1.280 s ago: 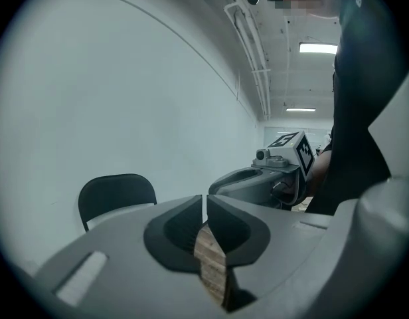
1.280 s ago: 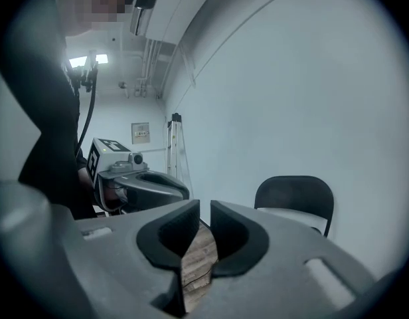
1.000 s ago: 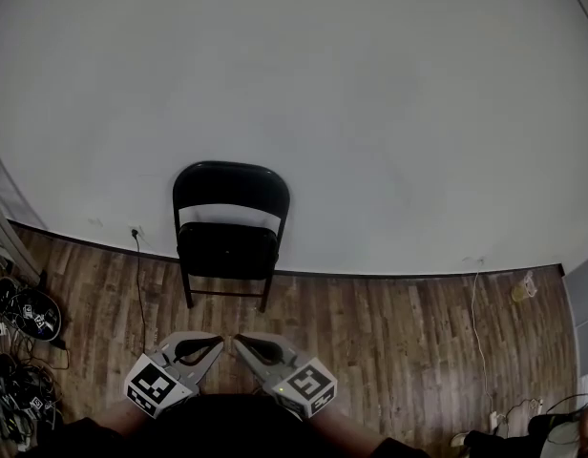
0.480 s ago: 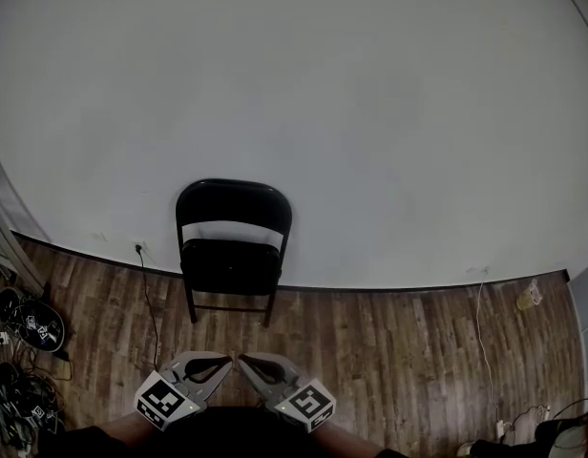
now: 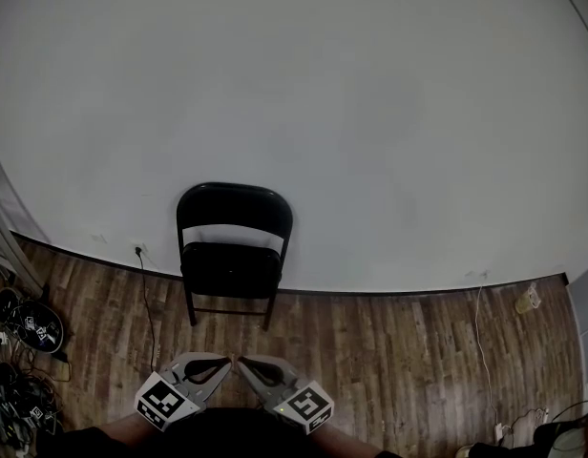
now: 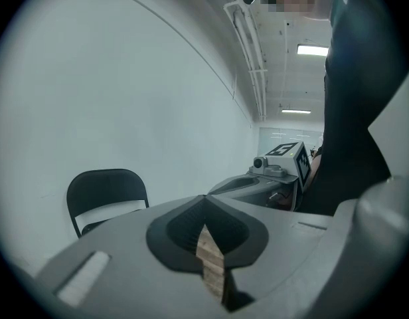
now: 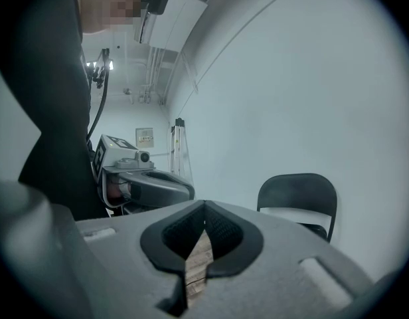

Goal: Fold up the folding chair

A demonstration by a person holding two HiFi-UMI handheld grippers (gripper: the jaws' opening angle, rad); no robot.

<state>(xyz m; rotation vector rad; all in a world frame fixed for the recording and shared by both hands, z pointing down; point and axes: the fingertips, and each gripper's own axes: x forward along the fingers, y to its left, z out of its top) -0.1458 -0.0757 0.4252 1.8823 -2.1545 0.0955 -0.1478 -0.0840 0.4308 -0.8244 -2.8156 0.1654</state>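
I read right gripper jaws closed together, nothing between them | wood floor showing through the gap | chair open, right of centre, against wall | left gripper at left

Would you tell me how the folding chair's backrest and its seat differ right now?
The backrest stands upright, while the seat lies level, folded down for sitting. The backrest has an arched top; the seat looks squarer. Both are black.
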